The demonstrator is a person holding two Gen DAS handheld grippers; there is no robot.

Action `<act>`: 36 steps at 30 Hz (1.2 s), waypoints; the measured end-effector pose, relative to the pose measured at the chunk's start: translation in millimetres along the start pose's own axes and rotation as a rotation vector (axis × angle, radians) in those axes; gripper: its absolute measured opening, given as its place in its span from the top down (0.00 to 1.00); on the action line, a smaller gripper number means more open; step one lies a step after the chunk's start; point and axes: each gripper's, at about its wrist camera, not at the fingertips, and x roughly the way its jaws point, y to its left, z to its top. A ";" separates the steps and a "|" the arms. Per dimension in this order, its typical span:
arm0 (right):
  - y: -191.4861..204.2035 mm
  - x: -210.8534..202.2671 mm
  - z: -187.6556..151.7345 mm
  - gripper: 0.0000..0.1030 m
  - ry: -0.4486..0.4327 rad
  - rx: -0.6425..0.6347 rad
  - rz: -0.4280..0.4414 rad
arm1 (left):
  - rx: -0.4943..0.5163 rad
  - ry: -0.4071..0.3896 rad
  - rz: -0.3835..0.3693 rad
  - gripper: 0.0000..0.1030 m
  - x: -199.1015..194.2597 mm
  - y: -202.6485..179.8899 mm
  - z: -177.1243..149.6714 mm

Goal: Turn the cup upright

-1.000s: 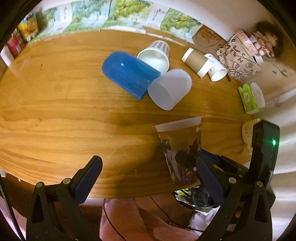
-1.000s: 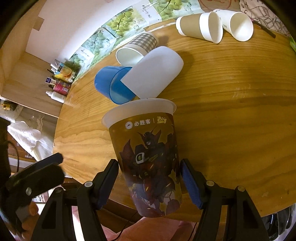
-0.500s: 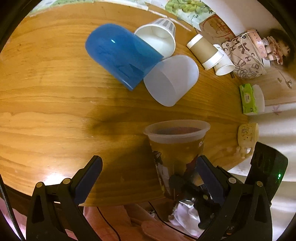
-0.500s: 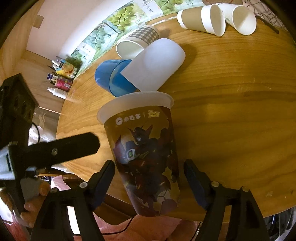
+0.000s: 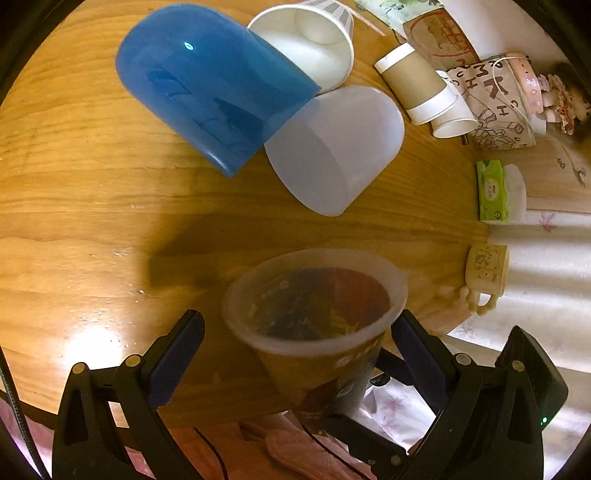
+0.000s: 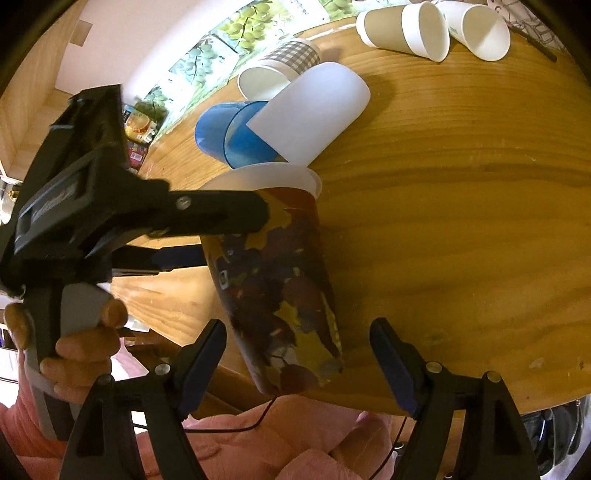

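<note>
The printed cup [image 6: 275, 280] is seen mouth-up near the desk's [image 6: 461, 221] near edge, at about 6 o'clock of the desk in the left wrist view, its base close to or slightly past the rim; whether it rests fully on the wood cannot be told. In the right wrist view the cup is tilted a little, rim toward 11 o'clock.

The right gripper [image 6: 299, 363] is spread open around the cup's lower part, with a clear gap on either side, so the cup is not gripped by it. The left gripper [image 5: 295, 354] is also held wide, its fingers either side of the cup's rim [image 5: 314, 295] without visible contact; in the right wrist view one left finger [image 6: 221, 214] lies across the cup just under the rim, and touch there cannot be confirmed. This placement is judged to steady the cup while it is settled upright.

Beyond, at 12 o'clock, a blue cup [image 5: 210, 99] and a frosted white cup [image 5: 336, 147] lie on their sides, touching, with paper cups [image 6: 417, 29] further back. The flip is judged nearly complete; tipping off the edge remains the risk.
</note>
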 end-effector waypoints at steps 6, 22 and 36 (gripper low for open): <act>-0.9 -5.4 -2.6 0.22 -0.001 -0.003 -0.005 | -0.015 0.027 -0.003 0.02 8.0 0.9 3.8; 8.0 -3.5 -1.8 0.22 0.007 0.005 -0.008 | -0.077 0.051 -0.042 0.21 7.5 14.3 6.7; 15.4 -10.5 -13.2 0.22 -0.019 -0.012 -0.029 | 0.072 -0.213 0.107 0.21 -30.9 -11.6 2.5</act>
